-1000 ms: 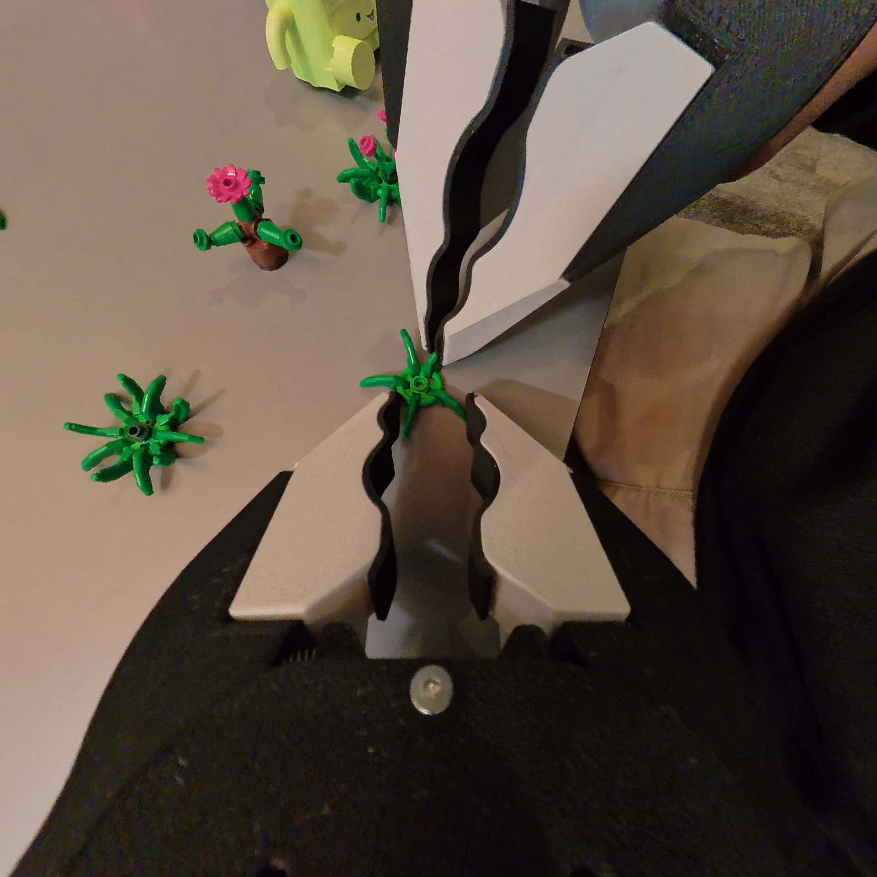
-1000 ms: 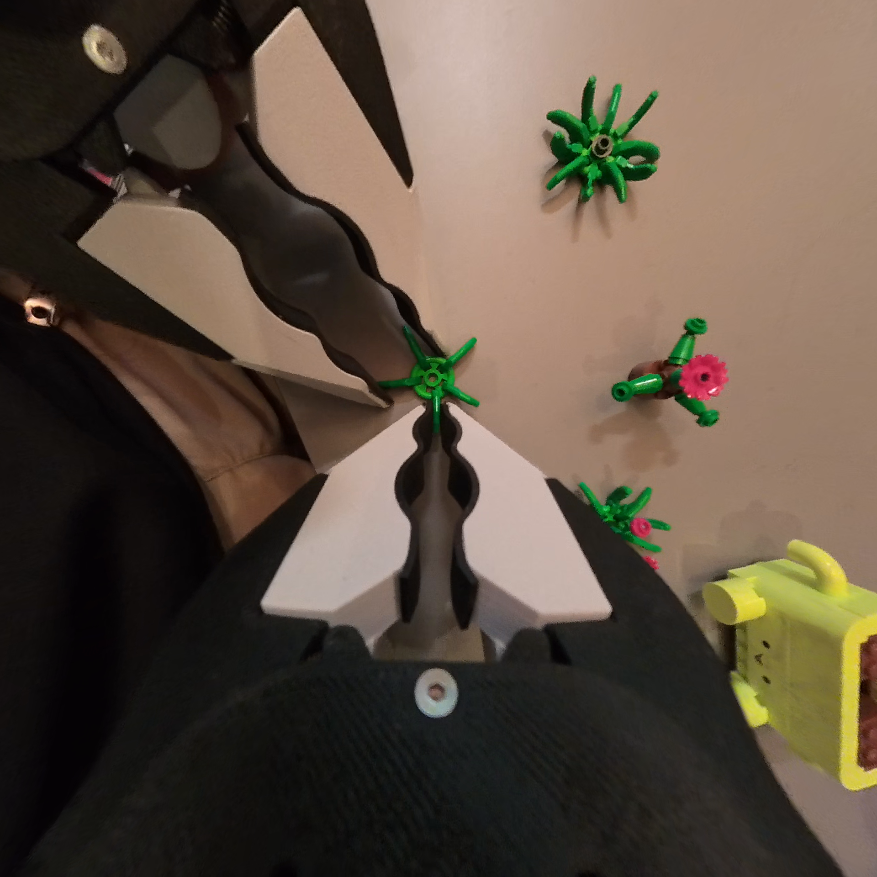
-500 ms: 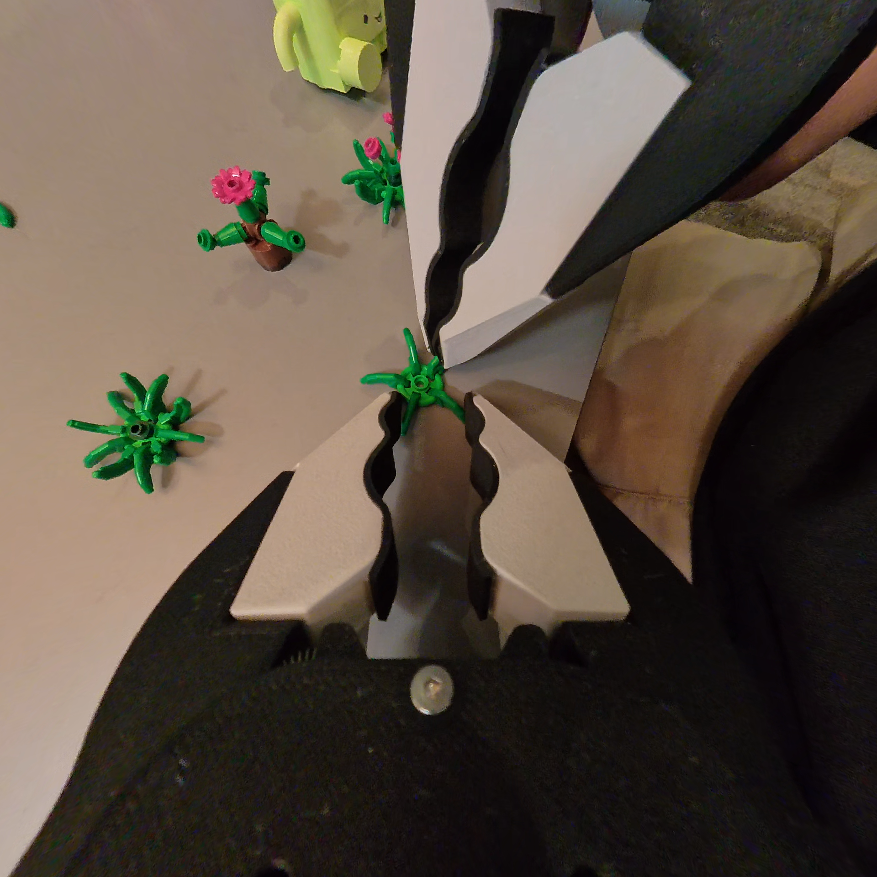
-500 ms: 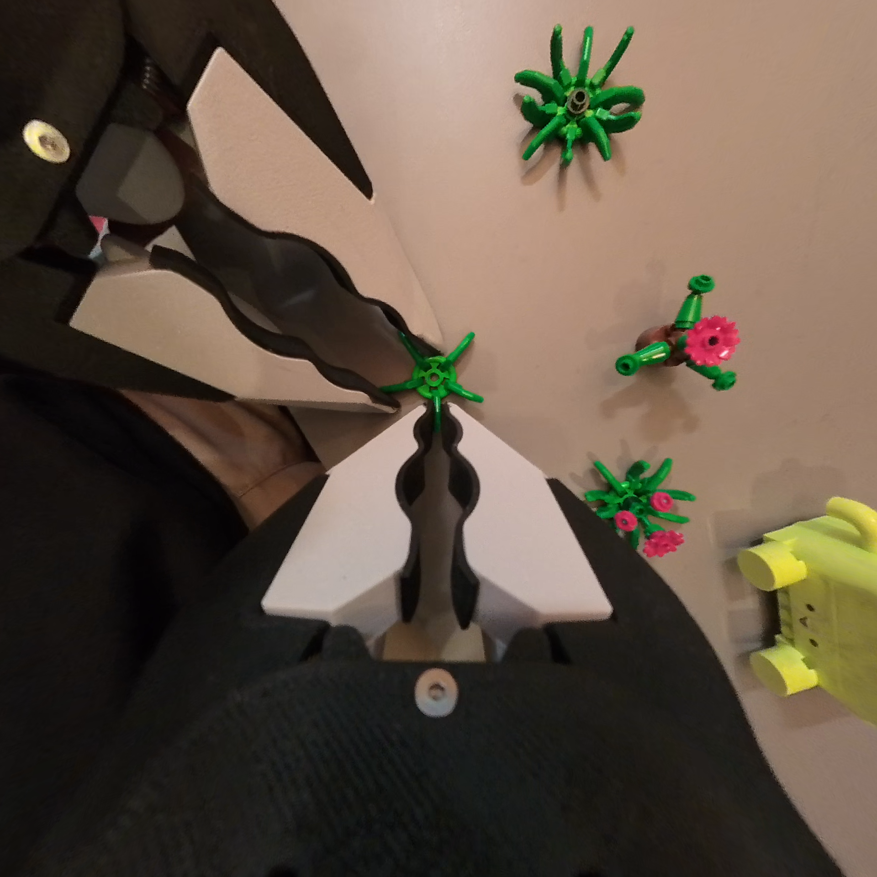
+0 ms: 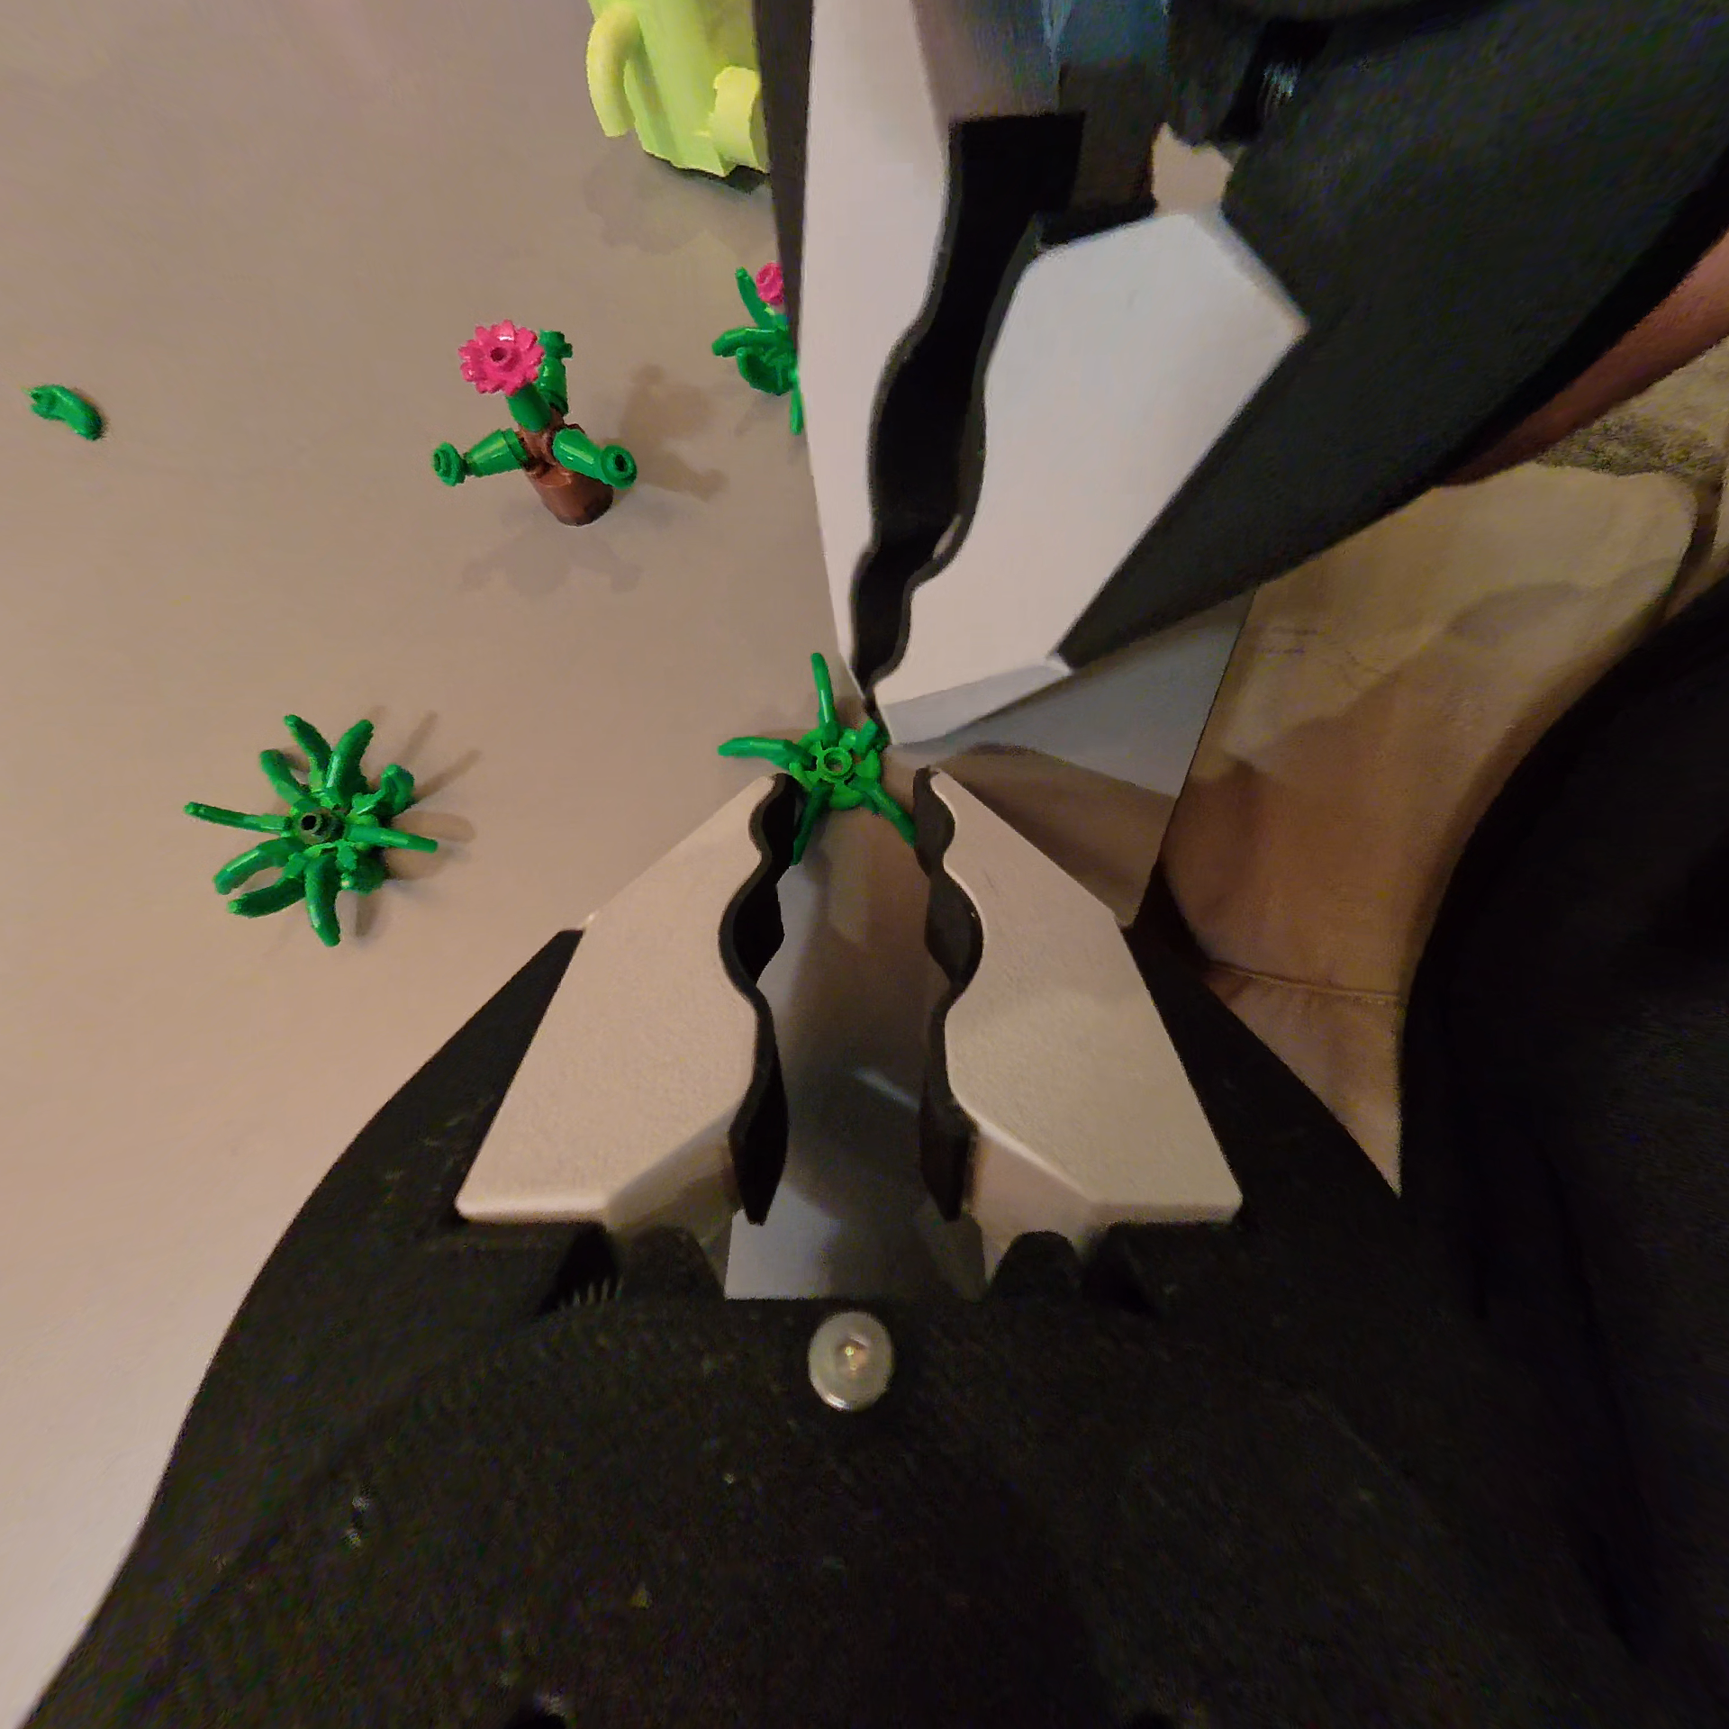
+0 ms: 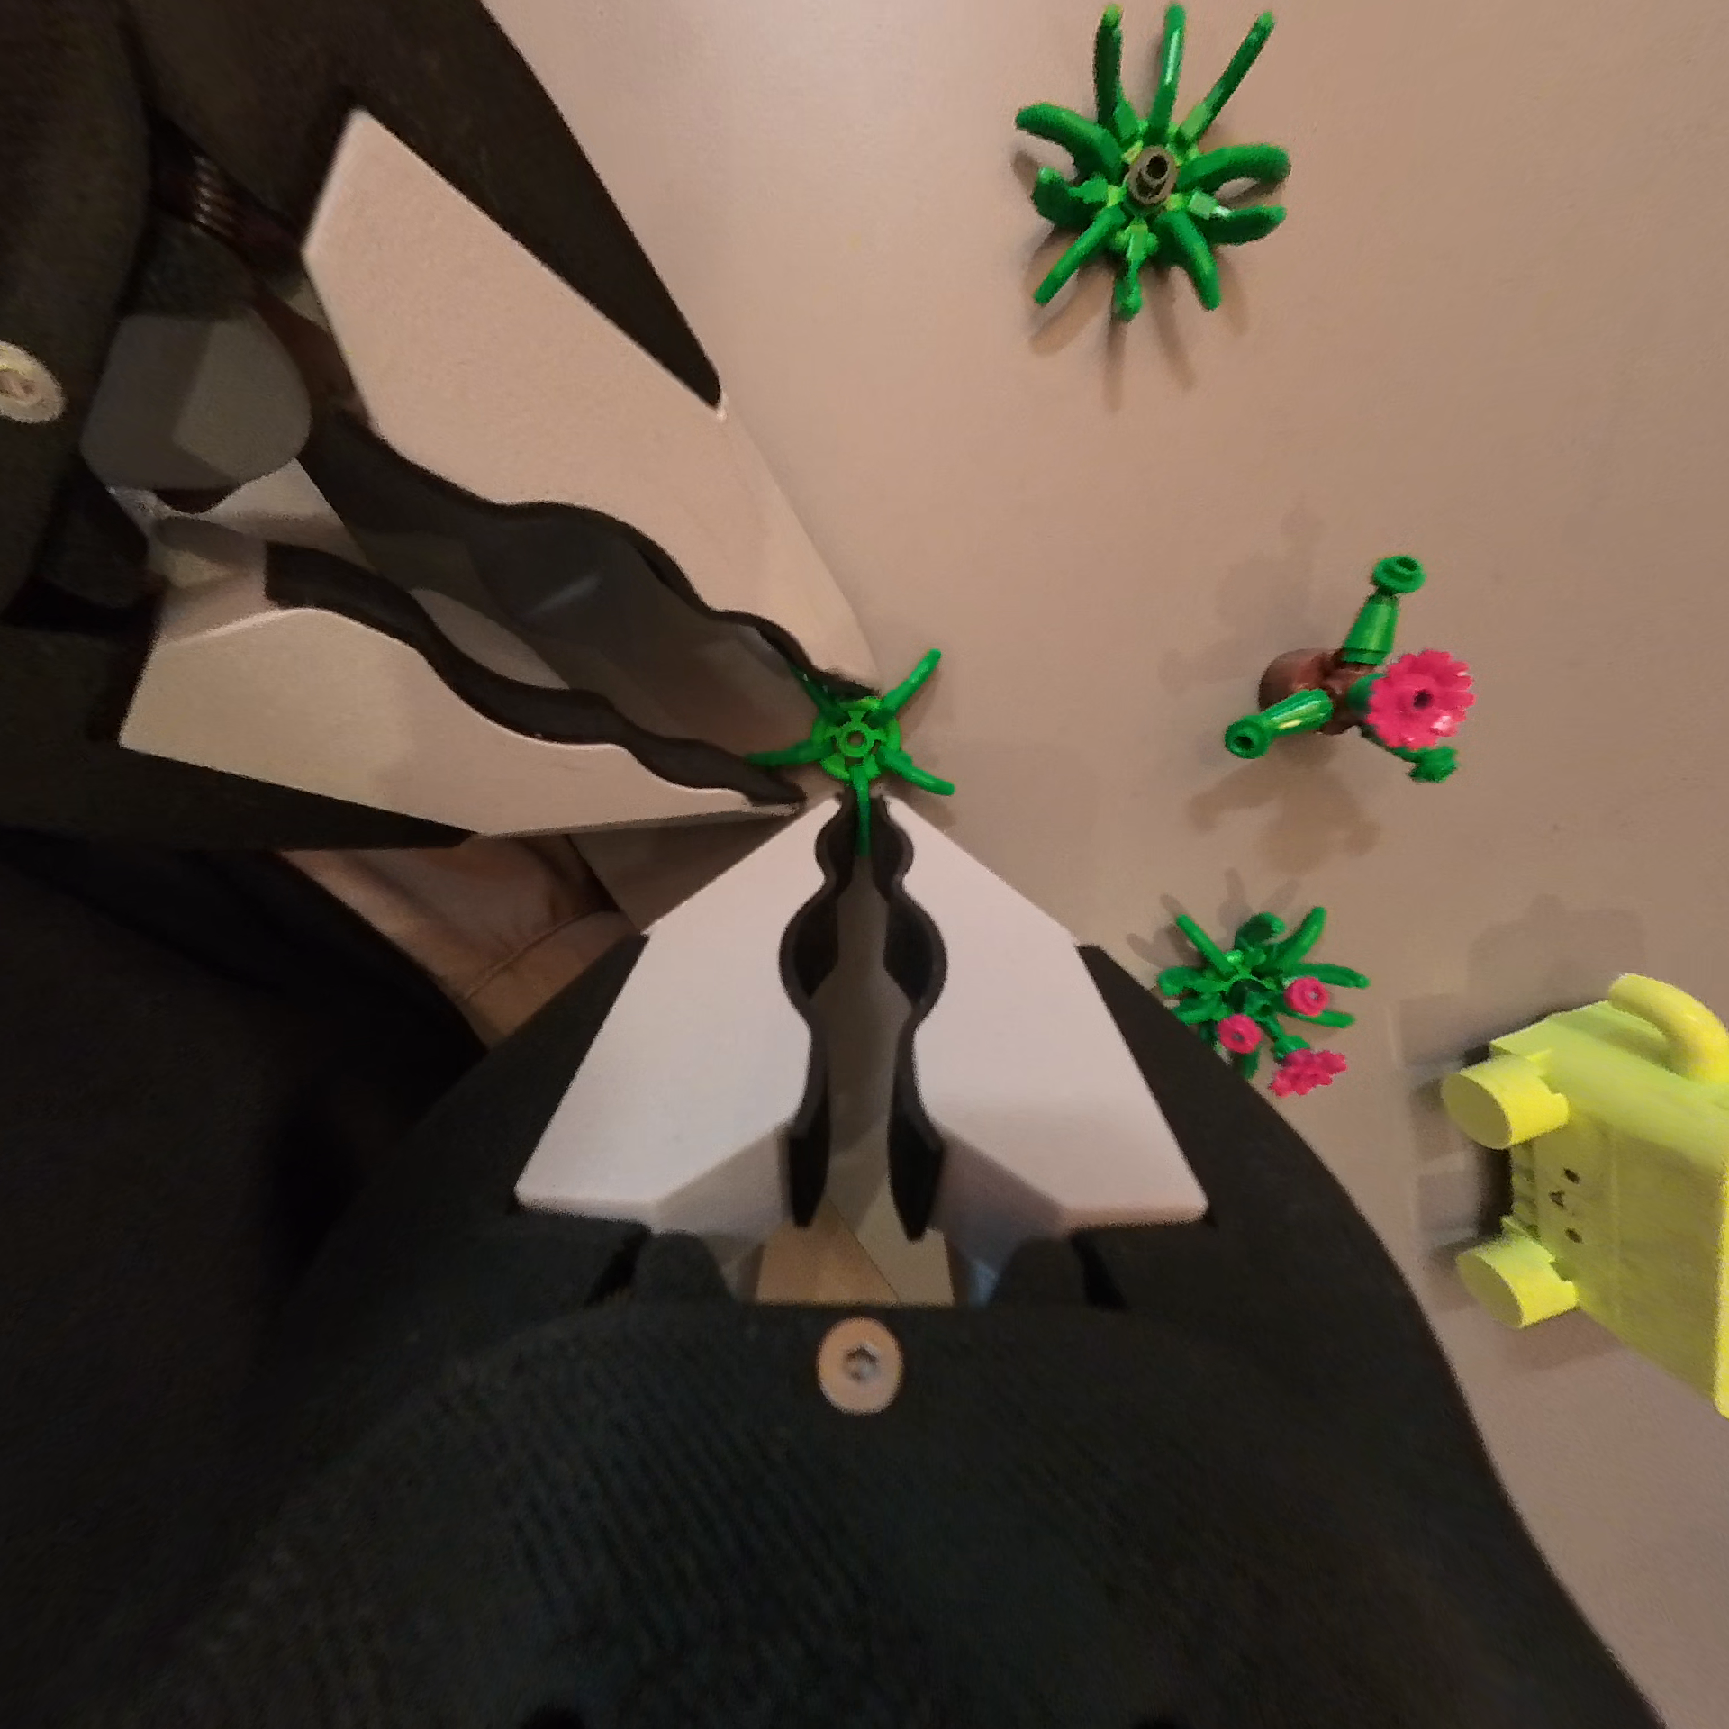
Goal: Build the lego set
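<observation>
A small green leaf piece (image 5: pixel 833 767) with a round hub and several spikes is held between both grippers, just above the grey table (image 5: pixel 234 234). My left gripper (image 5: pixel 847 791) has its jaws narrowed on the spikes below the hub. My right gripper (image 6: pixel 863 823) is shut on one spike of the same piece (image 6: pixel 851 739). In the left wrist view the right gripper (image 5: pixel 870 692) comes in from above. In the right wrist view the left gripper (image 6: pixel 828 739) comes in from the left.
On the table lie a bigger green star-shaped plant (image 5: pixel 318 828) (image 6: pixel 1155 178), a brown stem with a pink flower (image 5: pixel 561 458) (image 6: pixel 1357 697), a leaf cluster with pink blossoms (image 6: pixel 1254 996), a yellow-green figure (image 6: pixel 1609 1198) and a loose green leaf (image 5: pixel 65 412). A person's tan trousers (image 5: pixel 1403 748) lie beyond the table edge. Less than 4 cm separates the two grippers' tips. Between my left fingertips and the bigger green star-shaped plant (image 6: pixel 1155 178) there is roughly 9 cm. Seen from the left wrist view (image 5: pixel 320 823) as well.
The right gripper has swung slightly, standing more upright in the left wrist view. Both grippers keep hold of the leaf piece in the same place.
</observation>
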Demonstrator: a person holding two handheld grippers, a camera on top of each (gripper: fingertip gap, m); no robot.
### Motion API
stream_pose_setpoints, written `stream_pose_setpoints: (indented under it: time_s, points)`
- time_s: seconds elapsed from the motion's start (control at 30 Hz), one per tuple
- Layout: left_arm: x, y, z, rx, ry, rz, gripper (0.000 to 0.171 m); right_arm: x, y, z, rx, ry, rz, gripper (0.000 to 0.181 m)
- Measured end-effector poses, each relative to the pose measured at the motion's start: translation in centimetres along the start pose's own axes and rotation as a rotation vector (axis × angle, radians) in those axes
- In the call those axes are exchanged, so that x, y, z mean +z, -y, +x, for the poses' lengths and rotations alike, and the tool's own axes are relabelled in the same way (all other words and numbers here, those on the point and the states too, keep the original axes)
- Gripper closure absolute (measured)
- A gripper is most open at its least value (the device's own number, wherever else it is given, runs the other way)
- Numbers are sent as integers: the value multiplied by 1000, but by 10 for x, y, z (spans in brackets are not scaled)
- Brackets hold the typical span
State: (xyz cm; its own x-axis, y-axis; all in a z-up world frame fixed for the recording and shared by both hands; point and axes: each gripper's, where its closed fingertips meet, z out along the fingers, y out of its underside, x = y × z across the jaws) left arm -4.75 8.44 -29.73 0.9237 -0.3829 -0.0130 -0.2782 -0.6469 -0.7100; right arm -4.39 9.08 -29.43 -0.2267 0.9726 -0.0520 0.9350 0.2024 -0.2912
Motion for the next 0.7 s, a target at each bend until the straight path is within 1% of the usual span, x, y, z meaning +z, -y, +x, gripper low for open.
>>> stream_pose_setpoints:
  time_s: [0.17, 0.3, 0.5, 0.7]
  points:
    - [-1, -1, -3, -9, 12, -2, 146, 3, 1, -1, 14, 17, 25, 181]
    - [-1, -1, -4, 0, 25, -4, 146, 4, 2, -1, -5, 3, 27, 181]
    - [-2, -3, -6, -22, 8, -2, 146, 4, 6, -1, -63, -10, 155, 180]
    - [-2, -3, -6, -27, 0, -1, 147, 1, 5, -1, -59, 31, 287, 167]
